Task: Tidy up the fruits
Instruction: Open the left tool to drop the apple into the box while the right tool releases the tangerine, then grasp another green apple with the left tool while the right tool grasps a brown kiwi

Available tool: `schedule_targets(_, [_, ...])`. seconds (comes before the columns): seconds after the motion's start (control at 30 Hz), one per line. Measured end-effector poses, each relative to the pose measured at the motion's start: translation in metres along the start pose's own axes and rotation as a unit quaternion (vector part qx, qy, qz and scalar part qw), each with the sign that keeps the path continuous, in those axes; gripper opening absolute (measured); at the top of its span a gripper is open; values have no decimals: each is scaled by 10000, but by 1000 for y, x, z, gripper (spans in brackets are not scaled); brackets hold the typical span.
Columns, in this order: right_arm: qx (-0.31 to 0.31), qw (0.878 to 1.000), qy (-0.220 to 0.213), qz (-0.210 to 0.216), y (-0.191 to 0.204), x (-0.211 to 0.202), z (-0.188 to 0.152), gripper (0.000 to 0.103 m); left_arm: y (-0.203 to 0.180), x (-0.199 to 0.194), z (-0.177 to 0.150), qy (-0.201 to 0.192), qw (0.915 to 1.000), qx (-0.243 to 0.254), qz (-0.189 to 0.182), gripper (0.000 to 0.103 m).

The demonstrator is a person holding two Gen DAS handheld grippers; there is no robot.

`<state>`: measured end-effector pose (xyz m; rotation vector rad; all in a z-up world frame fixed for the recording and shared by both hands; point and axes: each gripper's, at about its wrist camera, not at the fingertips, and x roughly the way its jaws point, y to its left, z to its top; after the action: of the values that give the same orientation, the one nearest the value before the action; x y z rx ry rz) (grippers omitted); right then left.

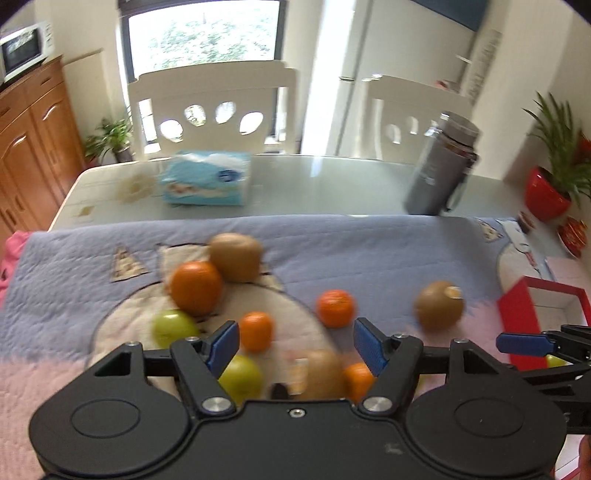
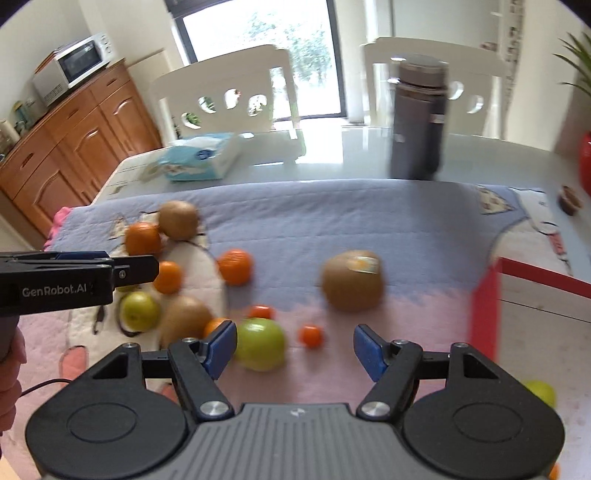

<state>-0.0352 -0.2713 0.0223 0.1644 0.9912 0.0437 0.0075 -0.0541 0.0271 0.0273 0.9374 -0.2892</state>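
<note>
Fruits (image 2: 236, 266) lie scattered on the blanket (image 2: 332, 214); both your left tongs (image 1: 295, 341) and right tongs (image 2: 295, 343) hover wide and empty, ready to pick.

Home dining room, as I see it from here. Glass-topped table (image 1: 295, 184) under a quilted cloth (image 1: 332, 243), two white chairs (image 1: 212, 107) behind. Wooden sideboard (image 2: 74, 147) carrying a microwave oven (image 2: 72, 66). Tissue pack (image 1: 207, 177), potted plants (image 1: 554, 166), big window (image 1: 207, 33) onto greenery.
</note>
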Motion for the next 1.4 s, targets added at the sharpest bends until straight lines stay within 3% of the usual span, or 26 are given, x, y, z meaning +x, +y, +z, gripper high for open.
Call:
schedule_targets(0.27, [31,9997,192,125,64,10,8,72,92,12,3,368,9976,-556,189,81])
schedule_targets(0.5, [-273,9988,312,256,121,33,-5,72,139,40,-3,801,9940,-740,-47,81])
schedule_targets(0.7, [-172,9993,304,157,136,55,-13,71,146,56,-7,884,9933,-666,-346,81])
schedule_targets(0.97, [-753,9966,285,-158,134,83,-3,70,137,77,0,929,9925,-413,-677,81])
schedule_targets(1.03, [-877,9954,359,-166,133,93,-1,68,134,82,1,979,9924,-346,-667,81])
schedule_targets(1.2, [-1127,9927,422,-106,132,106,0,74,129,96,3,1071,9915,-290,-684,81])
schedule_targets(1.37, [-1204,9914,516,-43,127,120,-6,70,126,109,1,1242,9902,-271,-583,80])
schedule_targets(1.4, [-1275,9905,504,-91,127,122,-8,65,126,111,0,1285,9898,-245,-569,76])
